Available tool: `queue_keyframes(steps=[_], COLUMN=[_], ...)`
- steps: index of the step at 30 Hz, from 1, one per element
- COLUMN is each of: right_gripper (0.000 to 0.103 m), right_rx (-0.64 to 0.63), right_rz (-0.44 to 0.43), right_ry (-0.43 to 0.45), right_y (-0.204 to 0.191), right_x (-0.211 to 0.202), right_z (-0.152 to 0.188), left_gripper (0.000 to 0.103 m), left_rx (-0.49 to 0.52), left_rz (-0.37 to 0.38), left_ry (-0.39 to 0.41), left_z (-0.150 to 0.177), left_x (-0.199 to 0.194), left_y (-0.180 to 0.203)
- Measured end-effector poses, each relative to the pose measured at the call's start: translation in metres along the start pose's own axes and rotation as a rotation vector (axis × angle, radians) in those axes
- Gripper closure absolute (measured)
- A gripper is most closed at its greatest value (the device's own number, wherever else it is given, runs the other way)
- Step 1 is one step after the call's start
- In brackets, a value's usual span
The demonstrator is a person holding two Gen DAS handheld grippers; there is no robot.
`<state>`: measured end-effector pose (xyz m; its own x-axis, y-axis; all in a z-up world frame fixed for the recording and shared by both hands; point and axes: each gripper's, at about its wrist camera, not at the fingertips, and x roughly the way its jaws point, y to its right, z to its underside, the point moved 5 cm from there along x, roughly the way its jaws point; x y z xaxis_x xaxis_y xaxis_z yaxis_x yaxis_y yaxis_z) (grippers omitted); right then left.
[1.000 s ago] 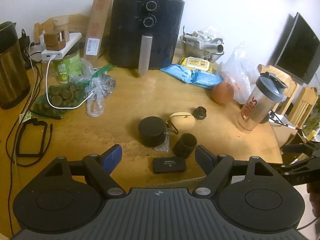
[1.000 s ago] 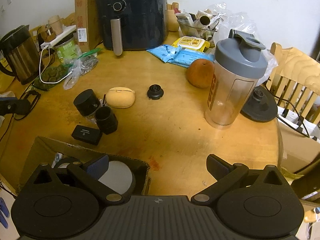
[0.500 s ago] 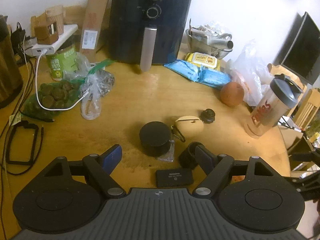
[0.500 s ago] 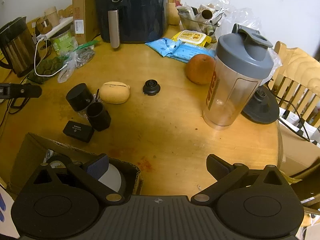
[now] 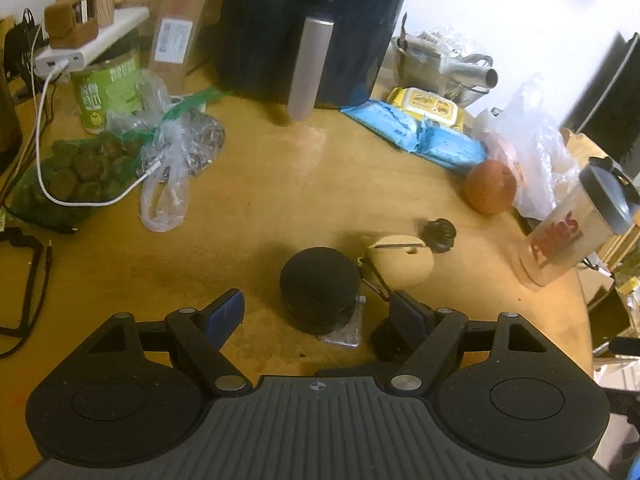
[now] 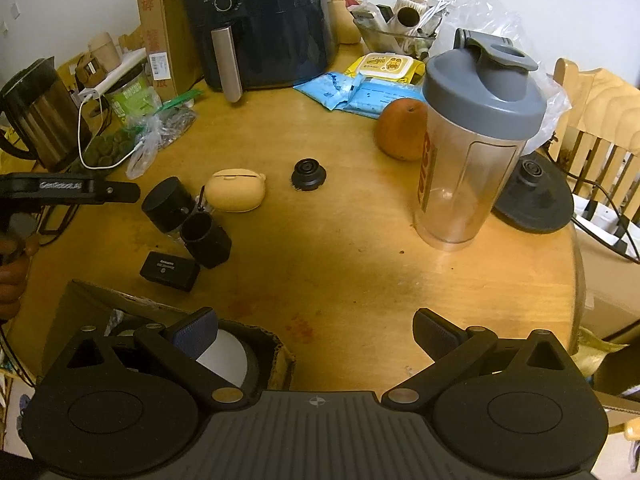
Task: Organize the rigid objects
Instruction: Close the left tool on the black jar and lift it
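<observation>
Left claw (image 5: pixel 316 312): jaws spread wide, nothing pinched. A black round cylinder (image 5: pixel 319 290) stands on the worktop (image 5: pixel 280 184) between the two fingers, apart from both pads. Behind the right finger lies a black open cup (image 5: pixel 386 342) on its side, largely hidden by that finger; whether it touches the finger cannot be told. Just ahead and to the right of the claw rests a tan rounded case (image 5: pixel 402 260) with a clip, and beyond it a small black knob (image 5: pixel 440 234). Far ahead stands a dark air fryer (image 5: pixel 304 28); ahead to the right, an orange fruit (image 5: pixel 490 186) and a shaker bottle (image 5: pixel 572 234); ahead to the left, plastic bags (image 5: pixel 168 160) and a white cable (image 5: pixel 80 196).

Right claw (image 6: pixel 316 330): jaws spread, holding nothing, over bare worktop (image 6: pixel 360 264). Beneath its left finger sits an open cardboard box (image 6: pixel 92 300) with a white round item (image 6: pixel 226 358) inside. Ahead and to the left lie a flat black block (image 6: pixel 170 271), the open cup (image 6: pixel 206 240), the cylinder (image 6: pixel 168 204) and the tan case (image 6: pixel 238 191), grouped near one another; the block is well apart from the box rim. The knob (image 6: pixel 307 174) lies straight ahead, and the shaker bottle (image 6: pixel 476 144) ahead to the right. The left claw's arm (image 6: pixel 68 192) enters at the far left, held by a hand (image 6: pixel 12 256).
</observation>
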<state>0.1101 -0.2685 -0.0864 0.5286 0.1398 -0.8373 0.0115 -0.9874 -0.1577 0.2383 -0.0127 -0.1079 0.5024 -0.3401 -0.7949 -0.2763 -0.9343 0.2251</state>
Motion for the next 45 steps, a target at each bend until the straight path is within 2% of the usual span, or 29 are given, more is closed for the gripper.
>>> queue_keyframes(steps=[11, 14, 17, 21, 24, 32, 45], right_gripper=[0.0, 0.0, 0.0, 0.0, 0.0, 0.0, 0.0], right_rx=[0.055, 0.069, 0.085, 0.105, 0.116, 0.127, 0.091], right_rz=[-0.003, -0.004, -0.008, -0.013, -0.013, -0.014, -0.036], right_ry=[0.003, 0.003, 0.003, 0.004, 0.004, 0.016, 0.026], right_y=[0.012, 0.015, 0.018, 0.021, 0.023, 0.024, 0.018], right_x=[-0.002, -0.003, -0.004, -0.004, -0.004, -0.006, -0.008], right_z=[0.001, 0.002, 0.003, 0.004, 0.004, 0.005, 0.002], left_gripper=[0.024, 0.034, 0.035, 0.045, 0.045, 0.046, 0.046], left_rx=[-0.056, -0.07, -0.084, -0.093, -0.107, -0.084, -0.04], left_rz=[0.034, 0.039, 0.045, 0.042, 0.041, 0.031, 0.028], left_ry=[-0.036, -0.055, -0.072, -0.094, -0.1, -0.104, -0.02], left_z=[-0.006, -0.007, -0.009, -0.009, -0.009, -0.011, -0.018], left_x=[0.032, 0.04, 0.049, 0.059, 0.062, 0.057, 0.013], left_y=[-0.005, -0.005, -0.005, -0.006, -0.008, -0.005, 0.006])
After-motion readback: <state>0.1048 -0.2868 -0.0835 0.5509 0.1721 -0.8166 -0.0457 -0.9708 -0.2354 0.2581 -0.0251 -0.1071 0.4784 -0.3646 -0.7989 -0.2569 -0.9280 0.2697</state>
